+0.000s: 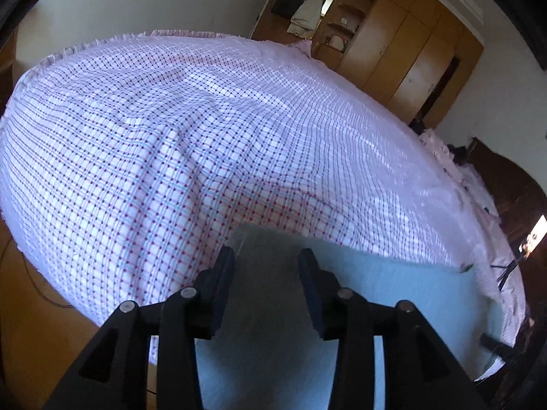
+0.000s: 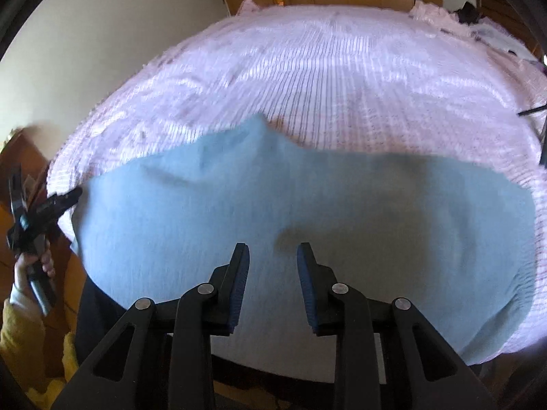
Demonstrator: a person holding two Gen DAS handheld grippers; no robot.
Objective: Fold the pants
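Light blue pants lie spread on a bed with a pink-and-white checked sheet, near its front edge. One part bulges up at the far edge. My right gripper is open and empty, held above the pants. My left gripper is open and empty above one end of the pants. The left gripper also shows in the right wrist view at the pants' left edge, held in a hand.
The checked sheet covers the whole bed, with wrinkles in the middle. A wooden wardrobe with hanging clothes stands beyond the bed. A dark wooden headboard is at the right. Wooden floor lies beside the bed.
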